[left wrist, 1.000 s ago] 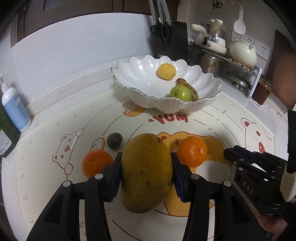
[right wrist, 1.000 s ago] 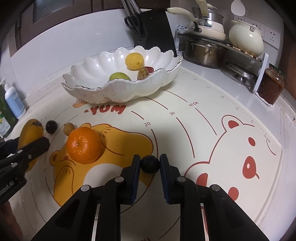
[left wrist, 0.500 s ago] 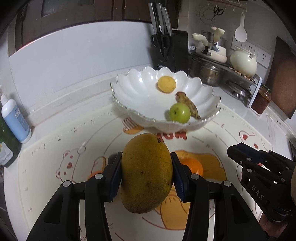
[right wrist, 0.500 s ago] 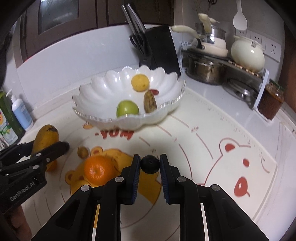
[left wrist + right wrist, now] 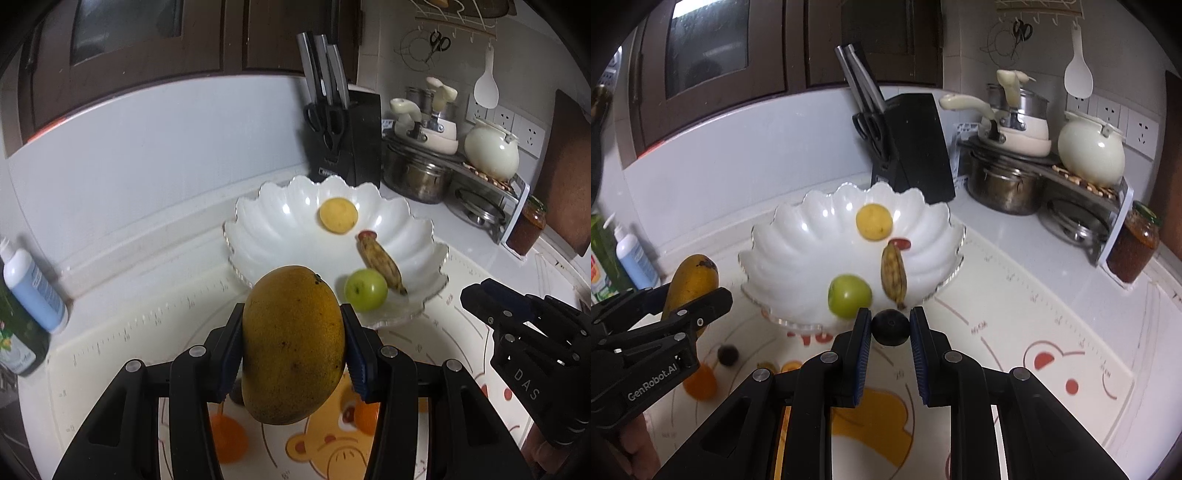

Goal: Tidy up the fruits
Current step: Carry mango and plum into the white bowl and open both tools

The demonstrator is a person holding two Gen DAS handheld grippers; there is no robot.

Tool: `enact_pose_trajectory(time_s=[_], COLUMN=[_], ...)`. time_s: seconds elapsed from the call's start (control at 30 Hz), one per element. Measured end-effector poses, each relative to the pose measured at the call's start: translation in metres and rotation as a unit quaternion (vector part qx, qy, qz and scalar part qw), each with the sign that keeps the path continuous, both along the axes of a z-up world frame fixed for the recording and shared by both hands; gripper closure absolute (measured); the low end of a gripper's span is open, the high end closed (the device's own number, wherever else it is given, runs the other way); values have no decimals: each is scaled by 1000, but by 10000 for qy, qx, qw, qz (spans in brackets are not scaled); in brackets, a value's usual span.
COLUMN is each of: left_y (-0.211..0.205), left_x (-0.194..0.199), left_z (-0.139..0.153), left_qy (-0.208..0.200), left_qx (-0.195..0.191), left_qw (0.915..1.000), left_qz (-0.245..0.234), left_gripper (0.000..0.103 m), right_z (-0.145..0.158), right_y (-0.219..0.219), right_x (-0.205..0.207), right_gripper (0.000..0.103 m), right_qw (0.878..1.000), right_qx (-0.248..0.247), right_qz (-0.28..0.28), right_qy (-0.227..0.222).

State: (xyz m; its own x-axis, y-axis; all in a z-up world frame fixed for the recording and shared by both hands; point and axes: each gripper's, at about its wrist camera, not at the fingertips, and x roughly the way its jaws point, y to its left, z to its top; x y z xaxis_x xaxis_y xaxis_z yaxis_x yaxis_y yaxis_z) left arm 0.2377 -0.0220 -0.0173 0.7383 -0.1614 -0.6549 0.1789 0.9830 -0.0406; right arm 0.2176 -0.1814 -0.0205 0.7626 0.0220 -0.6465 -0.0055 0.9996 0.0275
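My left gripper (image 5: 292,345) is shut on a large yellow-brown mango (image 5: 293,345), held in the air in front of the white scalloped bowl (image 5: 280,221). My right gripper (image 5: 890,326) is shut on a small dark round fruit (image 5: 890,328), close to the bowl's near rim (image 5: 798,321). Inside the bowl lie a yellow round fruit (image 5: 874,222), a green apple (image 5: 849,295), a small spotted banana (image 5: 894,275) and a red date (image 5: 900,243). On the mat below stay two oranges (image 5: 226,439) (image 5: 366,417) and another dark fruit (image 5: 728,355).
A black knife block (image 5: 910,147) stands behind the bowl. Pots, a cream kettle (image 5: 1089,147) and a rack fill the back right, with a red jar (image 5: 1132,247) beside them. Bottles (image 5: 35,288) stand at the left edge. A bear-print mat (image 5: 1052,332) covers the counter.
Both grippers have risen and come closer to the bowl with their fruits. The oranges and the mat have dropped lower and further off in both views.
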Motion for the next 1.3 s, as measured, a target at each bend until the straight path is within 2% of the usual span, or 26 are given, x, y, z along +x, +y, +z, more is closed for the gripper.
enact_pose_trajectory(time_s=[0.23, 0.47, 0.83, 1.17, 1.2, 1.3], left_y=[-6, -10, -14, -20, -20, -17], left_x=[26, 52, 91, 98, 96, 92], left_z=[15, 16, -7, -26, -25, -17], left_qy=[-147, -90, 256, 598, 544, 378], left_qx=[59, 62, 112, 208, 274, 316], left_qw=[9999, 9999, 9994, 9975, 9977, 9985], left_qz=[-18, -71, -191, -316, -313, -252], left_gripper=[55, 55, 55, 53, 50, 36], right_z=[7, 7, -14, -23, -23, -20], right_y=[-7, -9, 0, -1, -1, -4], right_x=[24, 47, 72, 76, 76, 72], right_gripper=[80, 80, 80, 79, 74, 49], right_qw=[10000, 9999, 9993, 9987, 9987, 9991], right_qx=[54, 91, 103, 82, 71, 1], right_qz=[-46, -45, 79, 37, 32, -124], right_qy=[-26, 22, 342, 502, 499, 413])
